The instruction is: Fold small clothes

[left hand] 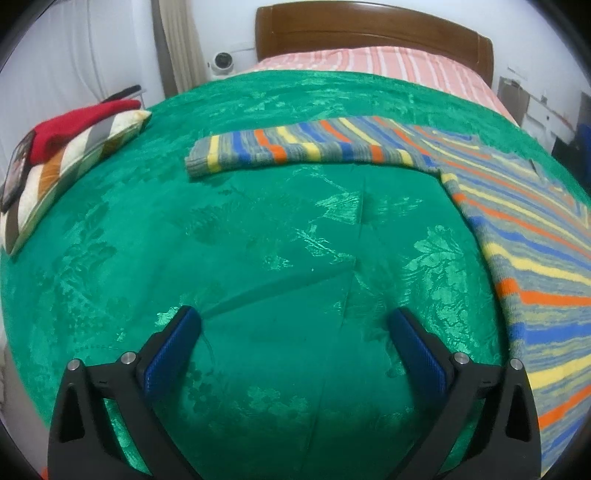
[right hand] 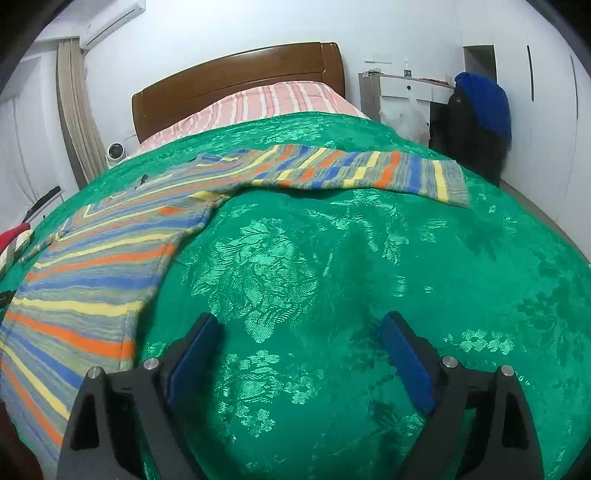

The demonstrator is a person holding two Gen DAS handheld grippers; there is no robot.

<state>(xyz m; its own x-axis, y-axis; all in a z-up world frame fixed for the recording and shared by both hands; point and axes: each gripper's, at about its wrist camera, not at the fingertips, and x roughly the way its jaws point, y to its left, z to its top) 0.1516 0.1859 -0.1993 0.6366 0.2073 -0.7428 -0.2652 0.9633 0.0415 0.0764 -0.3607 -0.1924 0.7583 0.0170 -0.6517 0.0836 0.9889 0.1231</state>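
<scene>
A striped knit sweater [left hand: 517, 236] in blue, orange, yellow and grey lies flat on the green bedspread [left hand: 258, 240]. In the left wrist view its body runs down the right side and one sleeve [left hand: 295, 146] stretches left. My left gripper [left hand: 295, 321] is open over bare green cloth, left of the sweater's body, nothing between its blue pads. In the right wrist view the sweater [right hand: 92, 266] fills the left side, its other sleeve [right hand: 369, 170] reaching right. My right gripper [right hand: 301, 325] is open above the bedspread [right hand: 369, 277], just right of the sweater's hem, holding nothing.
A striped cushion [left hand: 55, 166] with a red garment [left hand: 74, 123] on it sits at the bed's left edge. A wooden headboard [left hand: 369, 29] and pink striped sheet [left hand: 369, 62] lie beyond. A chair draped in blue and black clothes [right hand: 476, 118] stands right of the bed.
</scene>
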